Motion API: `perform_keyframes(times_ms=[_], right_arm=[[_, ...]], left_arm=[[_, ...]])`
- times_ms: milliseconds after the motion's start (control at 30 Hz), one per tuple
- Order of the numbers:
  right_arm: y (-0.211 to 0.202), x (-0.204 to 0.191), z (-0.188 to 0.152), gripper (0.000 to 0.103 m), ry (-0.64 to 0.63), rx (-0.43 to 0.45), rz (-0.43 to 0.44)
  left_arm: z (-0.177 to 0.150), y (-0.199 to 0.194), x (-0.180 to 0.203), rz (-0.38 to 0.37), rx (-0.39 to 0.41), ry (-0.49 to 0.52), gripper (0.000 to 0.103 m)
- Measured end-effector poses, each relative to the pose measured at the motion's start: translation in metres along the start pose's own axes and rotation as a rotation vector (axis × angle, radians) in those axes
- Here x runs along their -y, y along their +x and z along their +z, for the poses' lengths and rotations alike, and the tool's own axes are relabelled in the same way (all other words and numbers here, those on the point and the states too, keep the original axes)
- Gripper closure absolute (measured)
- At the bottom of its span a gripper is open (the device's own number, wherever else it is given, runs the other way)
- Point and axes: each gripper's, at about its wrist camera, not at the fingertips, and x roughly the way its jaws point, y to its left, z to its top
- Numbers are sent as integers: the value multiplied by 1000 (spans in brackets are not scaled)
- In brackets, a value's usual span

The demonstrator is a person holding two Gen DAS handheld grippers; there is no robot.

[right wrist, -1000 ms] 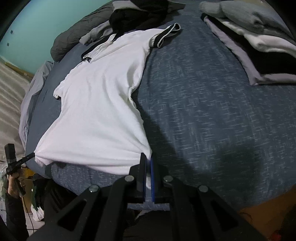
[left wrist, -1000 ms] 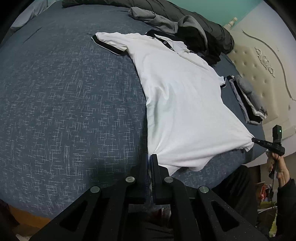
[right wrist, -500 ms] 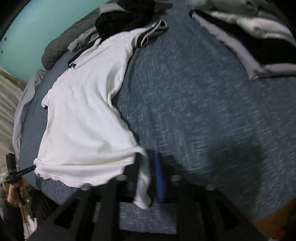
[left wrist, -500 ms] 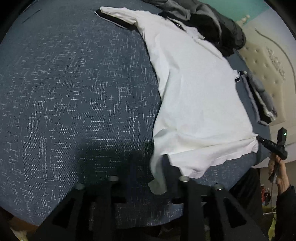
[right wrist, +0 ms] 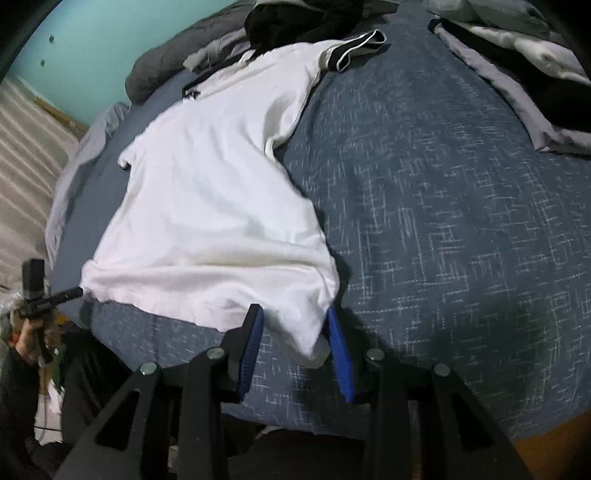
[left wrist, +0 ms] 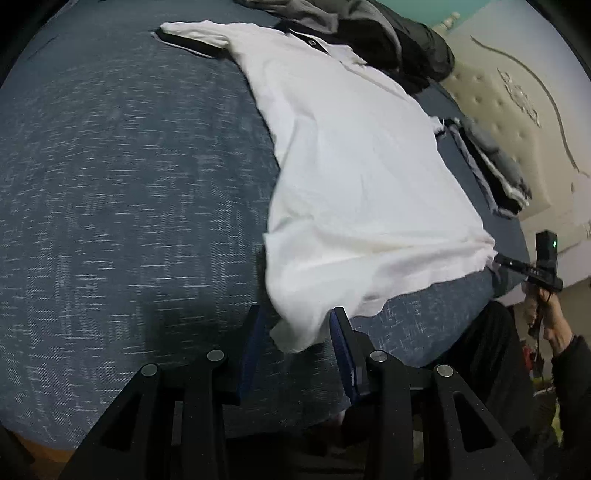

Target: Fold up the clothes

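So we've got the white polo shirt (left wrist: 354,177) spread flat on the blue-grey bedspread (left wrist: 129,192), collar at the far end and hem toward us at the near edge of the bed. Our left gripper (left wrist: 295,334) has just been opening its jaws; they sit apart now with the near-left hem corner lying loose between them, pads not pressing on it. Same deal with our right gripper (right wrist: 295,332): jaws have just been opening, blue pads spread, and the near-right hem corner droops between them unclamped.

Stuff around: right behind the collar there's a heap of dark and grey clothes (left wrist: 373,33), touching or overlapping the shirt's far end, so that end is kind of crowded. Off to the right, well apart from the shirt, sits a folded stack of clothes (right wrist: 524,62) in grey, black and white. A cream tufted headboard (left wrist: 509,110) is beyond that stack, and a teal wall (right wrist: 110,40) runs along the far side.
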Motion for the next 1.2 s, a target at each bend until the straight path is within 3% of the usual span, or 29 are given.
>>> perform_keyframes(times_ms=[33, 67, 100, 167, 567, 700, 900, 1200], right_arm=[[2, -1, 1, 77, 2, 0, 2], [1, 0, 1, 87, 4, 6, 2], [0, 0, 1, 90, 5, 11, 2], [-4, -1, 1, 97, 3, 22, 2], [-68, -17, 12, 98, -52, 39, 30], [-52, -15, -3, 98, -71, -36, -10], [-15, -4, -21, 99, -46, -99, -64], [-1, -1, -26, 98, -32, -126, -66]], left_arm=[[0, 2, 0, 4, -3, -2, 64], [0, 3, 0, 7, -4, -4, 71], [0, 4, 1, 8, -4, -4, 86], [1, 3, 2, 22, -7, 4, 97], [-3, -68, 25, 22, 8, 122, 99], [-14, -52, 19, 45, -61, 115, 99], [-21, -13, -12, 35, -131, 3, 99], [-20, -6, -22, 14, -141, -44, 99]])
